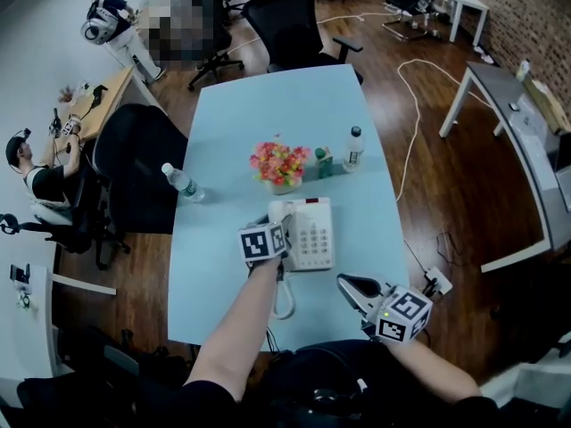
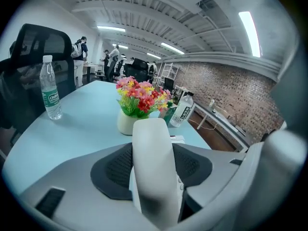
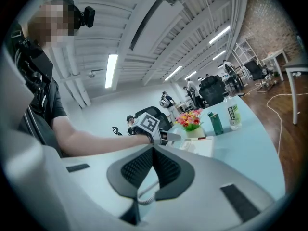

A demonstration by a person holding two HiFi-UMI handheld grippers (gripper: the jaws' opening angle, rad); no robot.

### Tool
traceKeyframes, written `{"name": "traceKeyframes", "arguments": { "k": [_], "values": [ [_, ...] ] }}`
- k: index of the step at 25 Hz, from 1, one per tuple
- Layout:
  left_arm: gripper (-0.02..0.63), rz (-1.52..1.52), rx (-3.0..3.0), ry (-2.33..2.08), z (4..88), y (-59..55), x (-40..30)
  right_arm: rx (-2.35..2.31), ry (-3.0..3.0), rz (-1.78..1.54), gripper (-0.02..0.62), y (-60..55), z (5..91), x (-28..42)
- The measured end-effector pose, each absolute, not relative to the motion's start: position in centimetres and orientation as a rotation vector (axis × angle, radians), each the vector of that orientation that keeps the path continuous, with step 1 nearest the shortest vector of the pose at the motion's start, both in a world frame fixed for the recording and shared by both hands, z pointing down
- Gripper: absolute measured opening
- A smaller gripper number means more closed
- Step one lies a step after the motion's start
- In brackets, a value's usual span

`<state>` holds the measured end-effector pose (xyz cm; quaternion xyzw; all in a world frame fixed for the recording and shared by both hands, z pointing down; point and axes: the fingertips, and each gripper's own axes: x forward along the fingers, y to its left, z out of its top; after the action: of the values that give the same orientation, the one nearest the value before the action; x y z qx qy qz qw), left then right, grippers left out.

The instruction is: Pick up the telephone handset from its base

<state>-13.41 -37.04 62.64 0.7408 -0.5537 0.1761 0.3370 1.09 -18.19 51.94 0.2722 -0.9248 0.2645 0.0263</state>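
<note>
The telephone handset (image 2: 151, 134) lies lengthwise along the left claw (image 2: 153, 170), its far end pointing toward the white pot of flowers (image 1: 281, 166). The pads grip it above the base (image 1: 314, 234). The left forearm reaches forward. The right claw (image 3: 153, 153), closed and empty, hovers at the worktop's (image 1: 232, 141) near edge.

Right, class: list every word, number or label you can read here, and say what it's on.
None can be read.
Green label on the water bottle: print too blurred.
Label on the second bottle: too blurred.
Digits on the telephone keypad: too small.
</note>
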Motion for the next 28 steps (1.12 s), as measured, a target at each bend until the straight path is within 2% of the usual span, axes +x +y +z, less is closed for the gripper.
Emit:
{"name": "traceKeyframes", "arguments": {
  "k": [10,20,28],
  "values": [
    [0.245,0.268,2.066,-1.301,56.7,-30.6,-14.2,0.802,-2.889,0.802,0.018,-16.9,51.3,-0.9],
    [0.244,0.035,2.069,-1.206,52.5,-23.0,-18.5,0.772,-2.902,0.744,0.017,-15.9,51.2,-2.4],
    [0.244,0.023,2.06,-1.233,51.9,-18.0,-21.9,0.743,-2.879,0.714,0.017,-15.6,51.6,-3.7]
  ]
}}
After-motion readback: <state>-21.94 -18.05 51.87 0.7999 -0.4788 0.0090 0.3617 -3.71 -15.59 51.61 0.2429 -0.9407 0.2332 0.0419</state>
